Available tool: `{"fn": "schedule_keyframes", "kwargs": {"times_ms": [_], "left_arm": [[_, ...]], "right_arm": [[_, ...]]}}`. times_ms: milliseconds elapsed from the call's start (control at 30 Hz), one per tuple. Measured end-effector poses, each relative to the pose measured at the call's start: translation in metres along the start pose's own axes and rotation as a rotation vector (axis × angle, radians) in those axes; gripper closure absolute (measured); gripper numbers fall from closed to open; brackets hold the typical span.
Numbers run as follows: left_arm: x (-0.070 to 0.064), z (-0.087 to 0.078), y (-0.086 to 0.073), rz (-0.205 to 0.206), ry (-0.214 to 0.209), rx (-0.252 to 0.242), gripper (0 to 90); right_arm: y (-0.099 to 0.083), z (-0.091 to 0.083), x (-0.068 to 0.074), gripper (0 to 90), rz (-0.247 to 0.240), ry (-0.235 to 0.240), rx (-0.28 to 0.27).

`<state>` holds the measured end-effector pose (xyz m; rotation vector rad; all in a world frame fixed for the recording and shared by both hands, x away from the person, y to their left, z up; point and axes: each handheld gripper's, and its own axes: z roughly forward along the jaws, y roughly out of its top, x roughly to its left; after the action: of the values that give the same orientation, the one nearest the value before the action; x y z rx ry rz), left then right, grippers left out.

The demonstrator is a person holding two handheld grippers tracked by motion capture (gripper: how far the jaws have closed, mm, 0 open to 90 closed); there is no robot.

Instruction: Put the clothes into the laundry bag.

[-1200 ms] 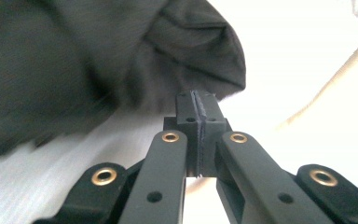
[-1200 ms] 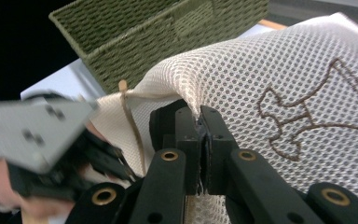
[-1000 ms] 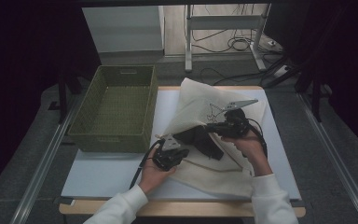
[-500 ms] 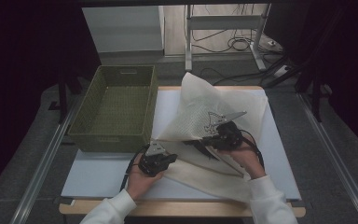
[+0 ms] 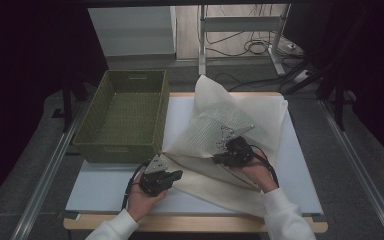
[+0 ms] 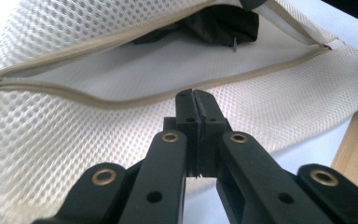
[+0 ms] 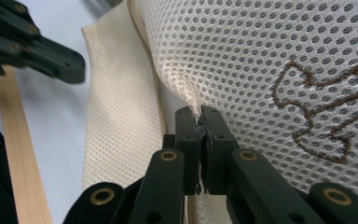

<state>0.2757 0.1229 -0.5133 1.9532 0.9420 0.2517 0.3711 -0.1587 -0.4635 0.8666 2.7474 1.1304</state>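
right claw (image 7: 199, 122) clamped on mesh bag (image 5: 232, 125) flap, lifting it | left claw (image 6: 196, 100) pinched together, empty, bag's open zipper just ahead | I reckon bag's opened, filling still left, basket (image 5: 122, 117) off left

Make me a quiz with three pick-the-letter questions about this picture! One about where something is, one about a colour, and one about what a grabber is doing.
1. Where does the basket sit, seen from the high view?
A. left of the mesh bag
B. on top of the bag
C. right of the bag

2. What colour is the basket?
A. red
B. green
C. blue

3. What is the right gripper doing?
A. open above the table
B. resting inside the basket
C. shut on the bag's mesh

Answers: 1 A, the basket stands at the table's left and the bag spreads to its right. 2 B, its woven walls are olive green. 3 C, the right gripper view shows its jaws pinching a fold of mesh.
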Motion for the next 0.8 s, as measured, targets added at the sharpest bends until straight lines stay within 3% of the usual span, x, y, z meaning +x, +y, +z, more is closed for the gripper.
{"fn": "schedule_keyframes", "kwargs": {"times_ms": [167,567,667,800], "left_arm": [[0.000,-0.006,-0.006,-0.020,-0.007,0.002,89.8],[0.002,-0.009,-0.009,-0.017,-0.001,-0.005,82.6],[0.001,-0.008,-0.009,-0.012,0.008,-0.007,76.2],[0.000,-0.005,-0.010,0.000,0.035,-0.002,59.8]], "right_arm": [[-0.008,0.008,-0.002,86.5,0.008,0.013,0.021],[-0.012,0.018,-0.001,86.3,-0.007,0.008,0.046],[-0.013,0.021,-0.001,86.3,-0.012,0.006,0.059],[-0.015,0.026,-0.001,86.3,-0.005,0.009,0.077]]}}
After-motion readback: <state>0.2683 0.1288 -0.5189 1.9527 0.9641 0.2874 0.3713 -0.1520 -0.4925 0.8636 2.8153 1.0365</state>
